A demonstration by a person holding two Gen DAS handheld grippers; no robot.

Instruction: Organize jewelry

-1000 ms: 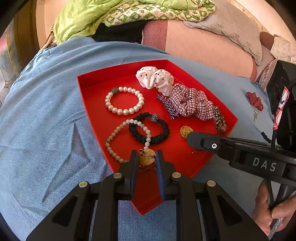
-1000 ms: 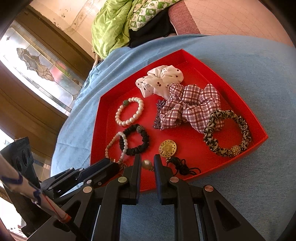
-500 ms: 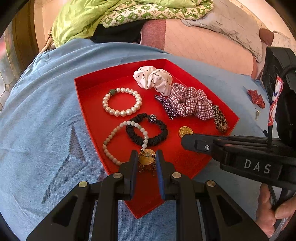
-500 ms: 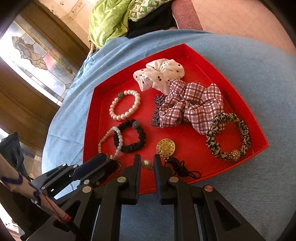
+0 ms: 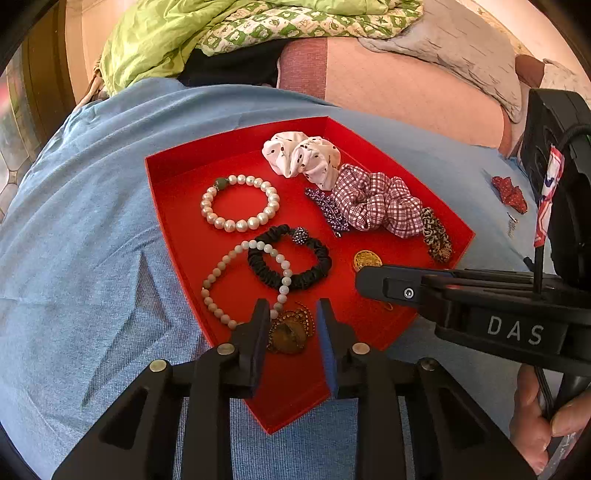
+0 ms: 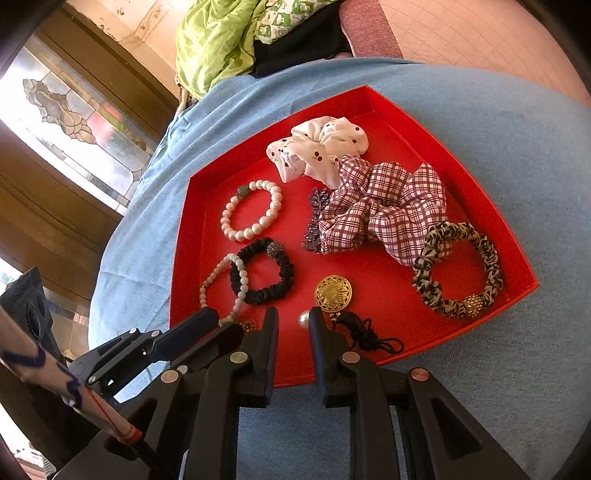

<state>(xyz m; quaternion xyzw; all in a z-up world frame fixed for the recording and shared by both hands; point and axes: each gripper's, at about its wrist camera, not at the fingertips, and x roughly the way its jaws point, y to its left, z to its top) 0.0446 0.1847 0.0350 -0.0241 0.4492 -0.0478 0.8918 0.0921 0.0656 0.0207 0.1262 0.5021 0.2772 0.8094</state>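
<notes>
A red tray (image 5: 177, 206) (image 6: 406, 122) on a blue cloth holds a pearl bracelet (image 5: 239, 203) (image 6: 251, 215), a black scrunchie (image 5: 291, 264) (image 6: 263, 276), a pale bead necklace (image 5: 221, 291), white, plaid and leopard scrunchies, and a gold round brooch (image 6: 333, 291). My left gripper (image 5: 291, 317) is open over the tray's near corner, and a gold fan-shaped earring (image 5: 290, 332) lies on the tray floor between its fingers. My right gripper (image 6: 293, 321) is shut on a pearl earring (image 6: 303, 318), beside a black cord (image 6: 365, 334).
A small red bow (image 5: 511, 194) and a small metal piece (image 5: 511, 227) lie on the blue cloth right of the tray. Green bedding (image 5: 184, 33) and a pink cushion (image 5: 406, 85) lie behind. A stained-glass window (image 6: 66, 122) is at left.
My left gripper has opened and the gold earring it held now lies on the tray floor. The right gripper stays shut on the pearl earring.
</notes>
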